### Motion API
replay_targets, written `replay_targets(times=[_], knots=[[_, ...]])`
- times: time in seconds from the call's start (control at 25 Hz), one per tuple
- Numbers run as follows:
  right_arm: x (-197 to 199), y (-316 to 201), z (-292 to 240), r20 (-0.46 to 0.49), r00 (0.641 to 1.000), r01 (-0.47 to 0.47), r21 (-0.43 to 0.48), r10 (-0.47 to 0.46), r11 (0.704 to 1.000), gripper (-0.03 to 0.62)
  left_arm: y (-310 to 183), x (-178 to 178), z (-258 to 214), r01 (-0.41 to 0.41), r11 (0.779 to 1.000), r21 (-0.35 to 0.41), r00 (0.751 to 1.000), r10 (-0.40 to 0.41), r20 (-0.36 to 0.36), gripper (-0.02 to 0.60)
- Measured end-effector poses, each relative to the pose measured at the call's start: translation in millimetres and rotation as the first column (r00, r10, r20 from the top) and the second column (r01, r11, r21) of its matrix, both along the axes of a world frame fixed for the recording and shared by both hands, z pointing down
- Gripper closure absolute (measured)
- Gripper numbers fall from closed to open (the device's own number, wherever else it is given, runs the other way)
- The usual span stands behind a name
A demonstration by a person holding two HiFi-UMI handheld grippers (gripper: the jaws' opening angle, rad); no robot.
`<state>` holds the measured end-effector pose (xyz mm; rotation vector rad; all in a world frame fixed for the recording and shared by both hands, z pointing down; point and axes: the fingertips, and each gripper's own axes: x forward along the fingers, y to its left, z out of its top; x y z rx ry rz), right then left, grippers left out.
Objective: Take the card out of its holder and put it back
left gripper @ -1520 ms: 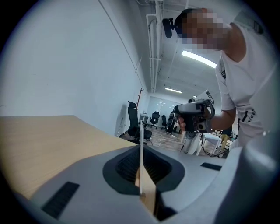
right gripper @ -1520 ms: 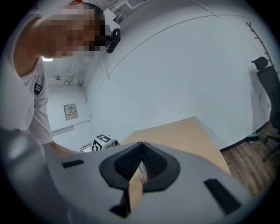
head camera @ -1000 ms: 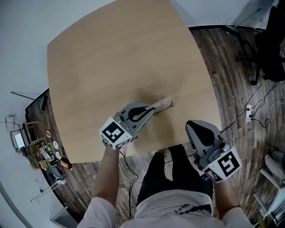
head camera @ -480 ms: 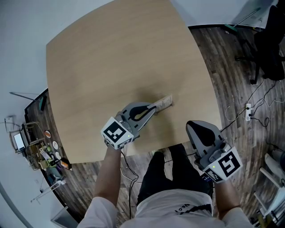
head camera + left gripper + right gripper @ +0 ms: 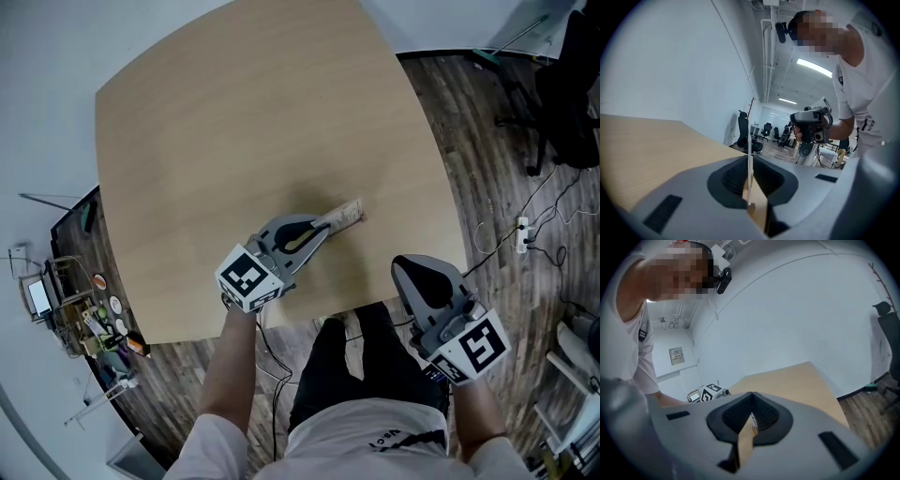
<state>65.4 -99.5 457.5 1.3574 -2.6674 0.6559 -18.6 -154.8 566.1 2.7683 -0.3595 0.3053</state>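
1. Card (image 5: 345, 218): in the head view a short, pale tan strip low on the table (image 5: 234, 112), right of middle; its far end points up and to the right; I cannot tell card from holder there.
2. In the left gripper view the card (image 5: 749, 144) is seen edge-on, a thin white upright line rising out from between the dark ribbed pads; no print or colour on its face can be made out.
3. The left gripper (image 5: 323, 229) lies low over the table with its jaws pressed together on the near end of the card; its own view (image 5: 749, 158) shows the pads closed tight against both sides of the thin edge.
4. The marker cube sits at this gripper's rear, toward the person, near the table's front edge.
5. The right gripper (image 5: 412, 268) is held off the table, just past its near right corner, above the person's lap and well apart from the card.
6. Its own view (image 5: 751, 395) shows the jaws closed against each other with nothing gripped; the table lies beyond them.
7. The left gripper view catches the right gripper (image 5: 811, 127) in the person's hand, out past the card's edge.
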Motion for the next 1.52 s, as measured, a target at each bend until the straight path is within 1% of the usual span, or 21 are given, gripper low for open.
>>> replay_targets(times=[0.2, 0.28, 0.36, 0.44, 0.56, 0.64, 0.76, 1.12, 1.36, 1.52], knots=[[-5.0, 3.1, 2.4, 0.006, 1.000, 0.010, -0.007, -0.010, 1.000, 0.580, -3.6, -4.8, 0.5, 0.030, 0.999, -0.015, 0.999, -0.031, -0.011, 0.551], [-4.8, 3.5, 2.9, 0.007, 1.000, 0.013, -0.008, -0.013, 1.000, 0.580, -3.1, -3.7, -0.9, 0.033, 0.999, -0.012, 0.999, -0.033, -0.007, 0.524], [-4.4, 3.4, 3.2, 0.007, 1.000, 0.016, -0.007, -0.016, 1.000, 0.580, -0.7, -1.6, -3.5, 0.028, 1.000, 0.009, 1.000, -0.029, 0.005, 0.500], [-4.9, 3.8, 3.7, 0.006, 1.000, 0.017, -0.008, -0.017, 1.000, 0.580, 3.2, 0.3, -4.4, 0.021, 0.999, 0.042, 0.999, -0.022, 0.027, 0.500], [-5.7, 5.7, 3.9, 0.005, 1.000, 0.022, -0.010, -0.022, 1.000, 0.580, 5.5, 0.5, 6.7, 0.021, 0.997, 0.071, 0.995, -0.028, 0.095, 0.502], [-6.3, 6.5, 4.0, 0.003, 1.000, 0.023, -0.011, -0.023, 1.000, 0.580, 3.7, 0.7, 16.5, 0.023, 0.997, 0.069, 0.991, -0.032, 0.130, 0.501], [-9.2, 7.7, 4.6, 0.003, 1.000, 0.025, -0.012, -0.025, 1.000, 0.580, -0.3, -1.6, 22.5, 0.032, 0.998, 0.054, 0.989, -0.040, 0.145, 0.500], [-10.7, 6.0, 4.6, 0.009, 0.999, 0.039, -0.011, -0.039, 0.999, 0.580, -1.2, -3.5, 2.3, 0.068, 0.996, 0.059, 0.992, -0.074, 0.104, 0.500], [-16.3, 4.3, 0.7, -0.009, 1.000, 0.024, -0.015, -0.024, 1.000, 0.580, 7.0, -5.8, -34.4, 0.125, 0.990, 0.065, 0.991, -0.128, 0.046, 0.500], [-22.4, 8.0, -9.8, -0.021, 1.000, 0.016, -0.006, -0.016, 1.000, 0.580, 21.0, -2.4, -70.7, 0.138, 0.988, 0.073, 0.990, -0.139, 0.002, 0.500]])
